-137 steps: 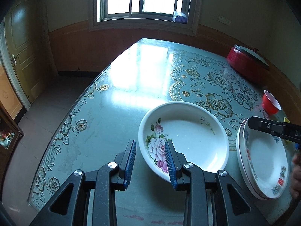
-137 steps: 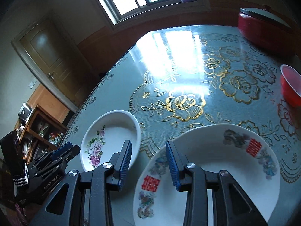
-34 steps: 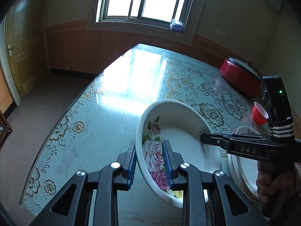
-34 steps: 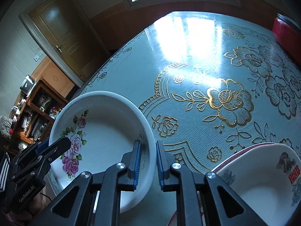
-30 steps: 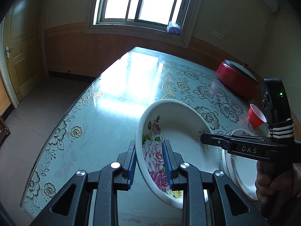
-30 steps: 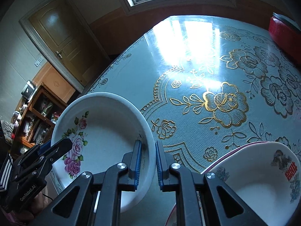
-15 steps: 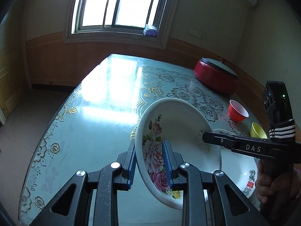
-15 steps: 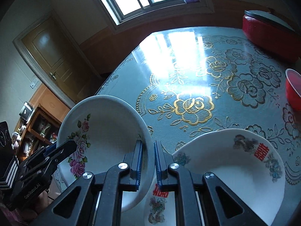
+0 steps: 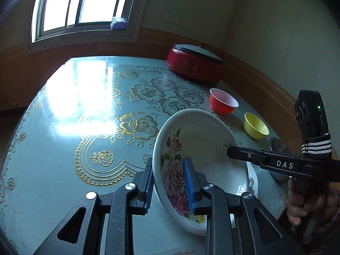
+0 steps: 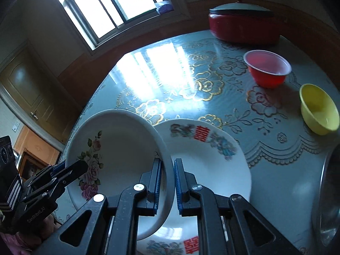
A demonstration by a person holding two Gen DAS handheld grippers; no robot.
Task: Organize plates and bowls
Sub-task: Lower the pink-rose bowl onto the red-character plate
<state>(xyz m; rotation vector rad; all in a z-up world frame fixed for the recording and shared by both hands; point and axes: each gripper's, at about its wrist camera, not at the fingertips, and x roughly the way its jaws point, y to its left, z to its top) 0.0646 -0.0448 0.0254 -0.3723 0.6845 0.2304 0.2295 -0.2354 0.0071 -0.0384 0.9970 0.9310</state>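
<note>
A white plate with pink roses [image 9: 204, 148] is held in the air by both grippers. My left gripper [image 9: 169, 182] is shut on its near rim. My right gripper [image 10: 167, 182] is shut on its opposite rim; it shows from the side in the left wrist view [image 9: 231, 149]. The rose plate [image 10: 119, 144] hangs just above and partly over a white plate with red characters [image 10: 210, 161], which lies on the table. Only a sliver of that lower plate [image 9: 252, 180] shows in the left wrist view.
A red bowl [image 10: 266, 68], a yellow bowl [image 10: 318, 110] and a red lidded pot [image 10: 242, 25] stand on the floral table [image 10: 170, 80] beyond the plates. A steel bowl's rim [image 10: 327, 201] is at the right edge. The table's left edge drops to the floor.
Both grippers closed on the rose plate, lifted it off the table and carried it right. It now overlaps the plate with red characters; red and yellow bowls have come into view.
</note>
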